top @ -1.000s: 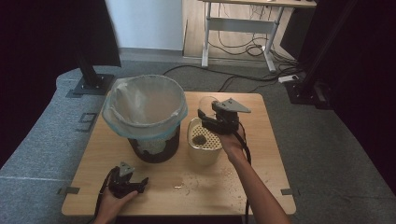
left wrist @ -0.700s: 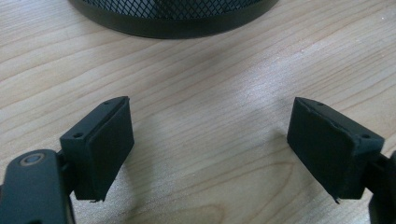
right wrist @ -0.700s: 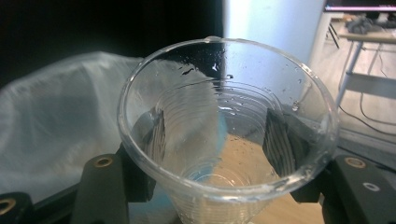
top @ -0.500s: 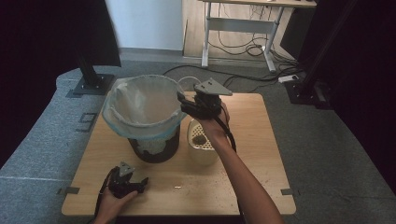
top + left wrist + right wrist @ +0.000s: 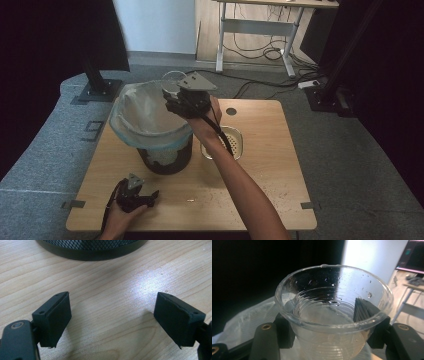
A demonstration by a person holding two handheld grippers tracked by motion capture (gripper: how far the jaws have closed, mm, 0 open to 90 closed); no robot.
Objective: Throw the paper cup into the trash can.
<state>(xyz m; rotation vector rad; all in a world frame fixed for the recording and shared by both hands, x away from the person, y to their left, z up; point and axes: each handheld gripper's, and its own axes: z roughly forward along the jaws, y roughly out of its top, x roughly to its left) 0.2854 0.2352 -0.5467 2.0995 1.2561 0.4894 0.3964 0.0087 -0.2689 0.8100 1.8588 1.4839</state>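
From the high view, I am carrying the right tongs (image 5: pixel 176 96) across from over the strainer (image 5: pixel 223 143) to the bin (image 5: pixel 152 131). A second ago they were hanging above the strainer near the counter's (image 5: pixel 260 165) middle; half a second ago they were just reaching the bin's rim; now they are sitting over the bin's right side, toward the far edge of the counter. The cup (image 5: pixel 172 80) is travelling with them, its clear rim showing just beyond the tongs and above the bag (image 5: pixel 142 112). The left tongs (image 5: pixel 150 195) are resting where they were, near the counter's near left corner, in front of the bin.

In the left gripper view, the left tongs (image 5: pixel 111 317) are standing wide open with nothing between the pads (image 5: pixel 56 317), lying low over the bare wood, with the bin's mesh foot (image 5: pixel 92 250) just ahead.

In the right gripper view, the right tongs (image 5: pixel 325 322) are closed on the cup (image 5: pixel 332 312), one pad pressing on each side of its ribbed wall below the rim. The cup is sitting upright with droplets clinging inside, and I am seeing no liquid pooled in it, so I am judging it drained. The white bag (image 5: pixel 249 315) is spreading below and behind it.

I am taking this to mean the carry is nearly over: the cup is now above the bin's mouth, and letting go is what is left.
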